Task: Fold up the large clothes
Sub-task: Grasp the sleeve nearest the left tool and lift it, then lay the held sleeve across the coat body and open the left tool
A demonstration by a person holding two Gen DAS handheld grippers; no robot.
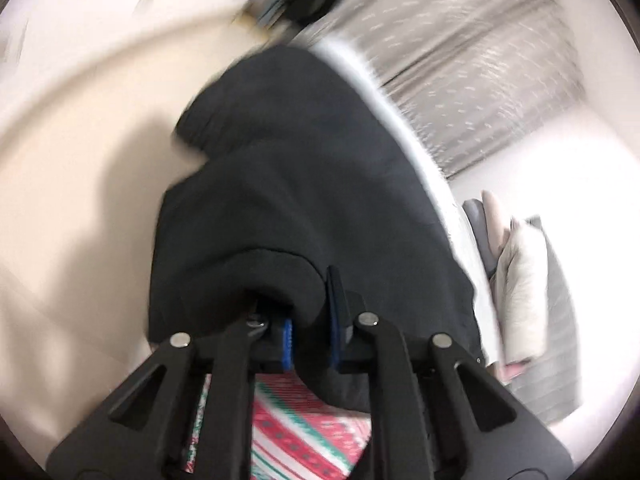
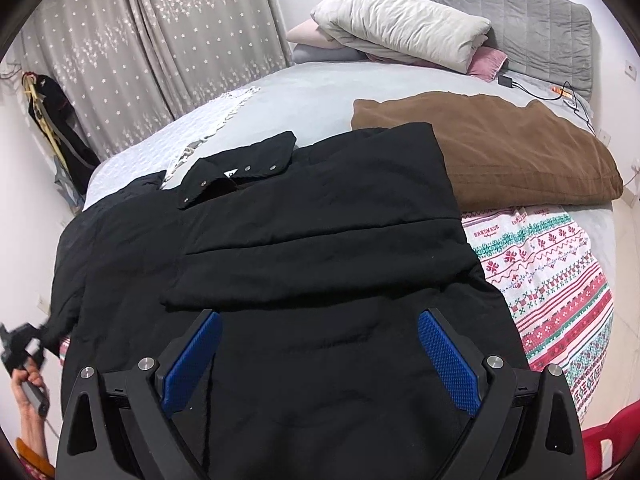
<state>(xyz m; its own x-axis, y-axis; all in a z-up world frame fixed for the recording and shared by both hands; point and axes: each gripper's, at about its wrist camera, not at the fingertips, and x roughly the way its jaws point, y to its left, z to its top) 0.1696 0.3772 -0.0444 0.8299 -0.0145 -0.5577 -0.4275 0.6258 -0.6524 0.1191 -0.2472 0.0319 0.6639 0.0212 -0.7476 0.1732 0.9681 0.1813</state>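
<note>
Clamped tight, the jaws of my left gripper [image 1: 310, 320] pinch a thick fold of the black jacket [image 2: 312, 240]; the jaws of my right gripper [image 2: 320, 360] stand wide apart, holding nothing, hovering over the hem end of the garment.

From the right wrist view, the jacket lies spread across the bed [image 2: 320, 92], filling the middle of the picture. Its snap-button collar [image 2: 240, 172] sits at about 11 o'clock. One side panel looks already turned in over the body, making a straight crease that runs from 9 o'clock toward 3 o'clock. At 8 o'clock my left gripper [image 2: 20, 344] grips the sleeve side at the bed's edge.

From the left wrist view, which is blurred, the dark cloth hangs forward from the blue pads [image 1: 287, 338] toward 12 o'clock.

A brown blanket [image 2: 500, 152] lies at 2 o'clock, just beside the jacket. A patterned red, green and white cloth [image 2: 552, 280] lies at 3 o'clock, partly under it. Pillows [image 2: 400, 28] sit at 1 o'clock.

I judge the fold is partly done: one side is in; the left side and the lengthwise folds remain.
</note>
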